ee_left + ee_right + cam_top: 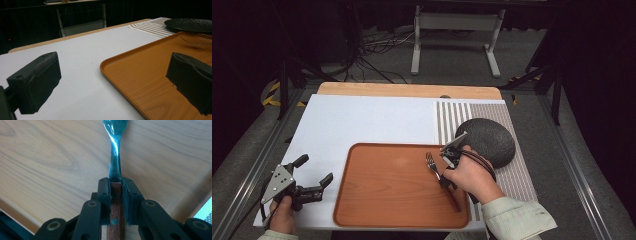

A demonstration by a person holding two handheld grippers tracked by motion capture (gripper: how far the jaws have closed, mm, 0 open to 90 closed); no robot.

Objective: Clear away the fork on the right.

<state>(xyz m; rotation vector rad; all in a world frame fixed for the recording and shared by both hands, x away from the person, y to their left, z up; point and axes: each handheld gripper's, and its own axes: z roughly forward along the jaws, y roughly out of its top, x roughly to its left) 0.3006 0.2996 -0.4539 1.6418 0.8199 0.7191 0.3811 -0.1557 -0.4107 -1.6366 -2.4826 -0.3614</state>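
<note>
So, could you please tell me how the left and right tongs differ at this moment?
The left tongs stand open and hold nothing; the right tongs are shut on the fork. The left tongs sit beside the tray, over the white mat; the right tongs are over the tray. Both are hand-held.

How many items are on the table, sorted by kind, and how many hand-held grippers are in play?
Tray: 1, brown wood-look
Fork: 1, wooden handle, clamped in the right hand-held gripper over the tray
Plate: 1, dark, on the striped mat
Striped mat: 1
Hand-held grippers: 2, the left hand-held gripper open
Total: 6
</note>
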